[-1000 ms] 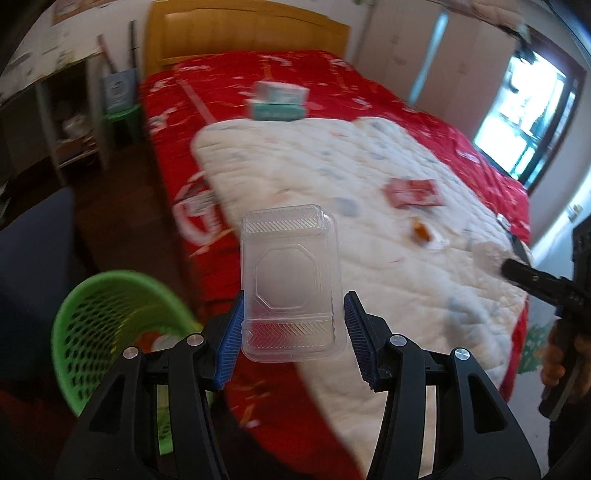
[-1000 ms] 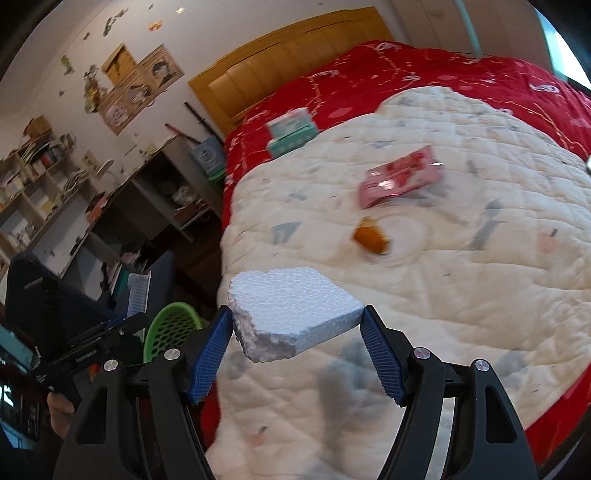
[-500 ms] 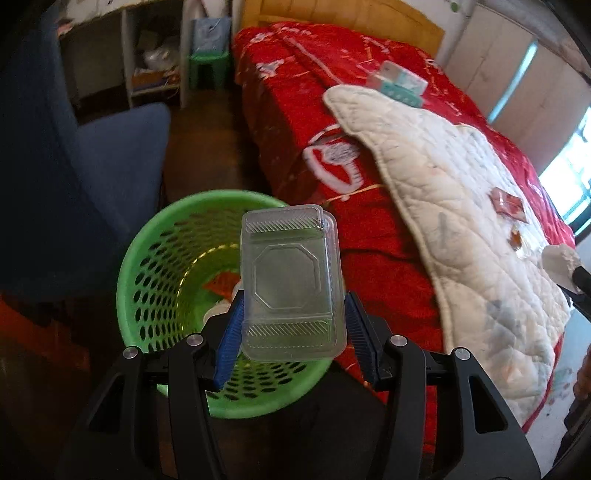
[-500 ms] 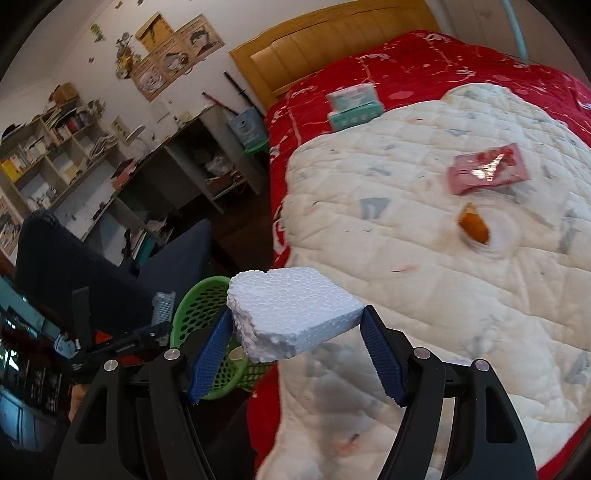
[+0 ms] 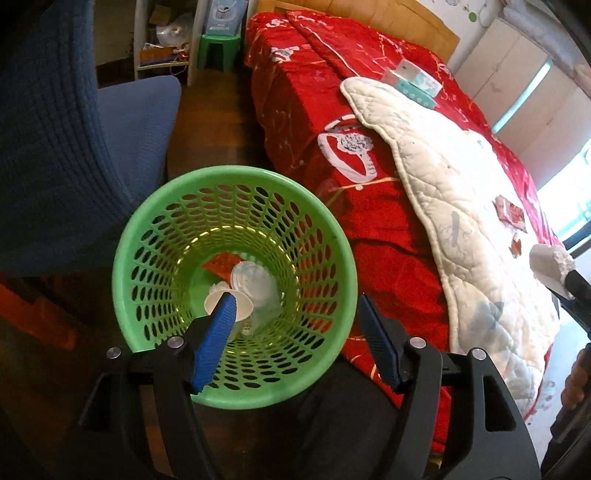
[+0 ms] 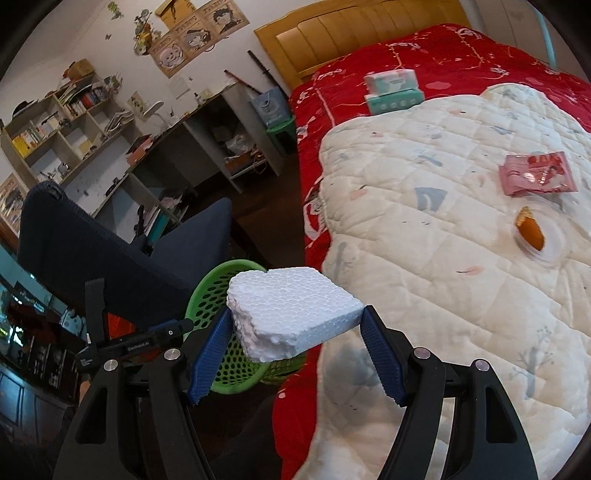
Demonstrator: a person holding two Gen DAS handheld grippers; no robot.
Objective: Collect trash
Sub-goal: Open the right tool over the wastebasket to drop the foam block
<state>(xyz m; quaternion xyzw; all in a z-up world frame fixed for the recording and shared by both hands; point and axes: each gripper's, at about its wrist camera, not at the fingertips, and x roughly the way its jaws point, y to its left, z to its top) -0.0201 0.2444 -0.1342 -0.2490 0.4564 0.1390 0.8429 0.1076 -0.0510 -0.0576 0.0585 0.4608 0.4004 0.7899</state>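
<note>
- A green plastic basket (image 5: 236, 284) with a slotted wall stands on the dark floor beside a bed; it serves as the trash bin.
- At its bottom lie clear plastic containers (image 5: 255, 291), a small white cup (image 5: 229, 306) and a red scrap (image 5: 221, 267).
- The left gripper (image 5: 295, 332) hangs right over the basket's mouth, pointing down into it. Its jaws have just been opening and now stand apart with nothing between them.
- The right gripper (image 6: 297, 343) is clamped on a white foam chunk (image 6: 291, 310), thick with a broken, ragged edge; both blue pads press its sides.
- In the right wrist view the foam is in the air above the bed's edge, with the basket (image 6: 221, 291) showing behind and below it.
- In the left wrist view the foam (image 5: 550, 264) appears at the far right edge, well apart from the basket.
- Trash on the bed: a pink snack wrapper (image 6: 535, 173) and, near it, an orange scrap (image 6: 532, 232) on a clear plastic lid (image 6: 554, 243), both on a white quilt (image 6: 443, 229).
- The quilt covers part of a red bedspread (image 5: 325, 122). A teal and white tissue pack (image 6: 393, 92) sits near the wooden headboard (image 6: 354, 33).
- A dark blue chair (image 5: 74, 122) stands just beside the basket, opposite the bed.
- Shelves and a desk (image 6: 147, 140) line the far wall, with posters above.
</note>
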